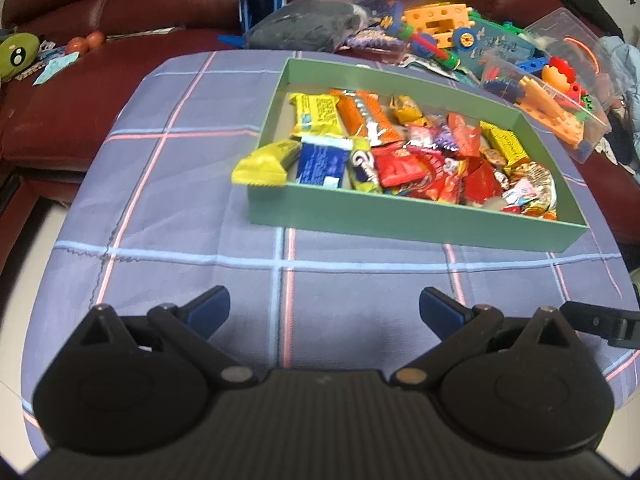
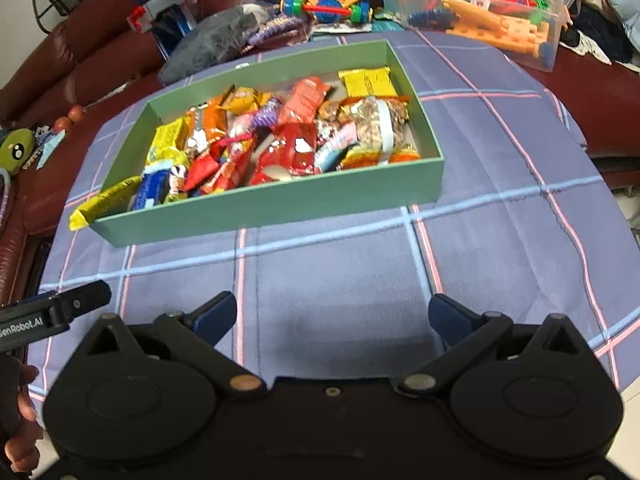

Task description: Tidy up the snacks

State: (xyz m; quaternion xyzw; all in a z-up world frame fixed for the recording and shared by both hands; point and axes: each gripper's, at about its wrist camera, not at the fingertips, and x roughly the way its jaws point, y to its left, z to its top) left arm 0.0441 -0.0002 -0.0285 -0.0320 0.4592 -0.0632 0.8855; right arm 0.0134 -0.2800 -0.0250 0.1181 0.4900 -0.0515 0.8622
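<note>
Green cardboard box [image 1: 360, 216] of snacks sits on the checked tabletop [image 2: 340, 264], ahead of both released, empty claws. One yellow bar [image 1: 266, 162] overhangs the box's near-left corner, long axis running across the rim, closer to the left claw [image 1: 324, 308] than the right claw [image 2: 332, 314].

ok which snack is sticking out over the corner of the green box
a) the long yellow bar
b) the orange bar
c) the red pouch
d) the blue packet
a: the long yellow bar lies tilted across the near left corner of the green box with its crimped end hanging past the wall; the other snacks lie inside the walls.
</note>
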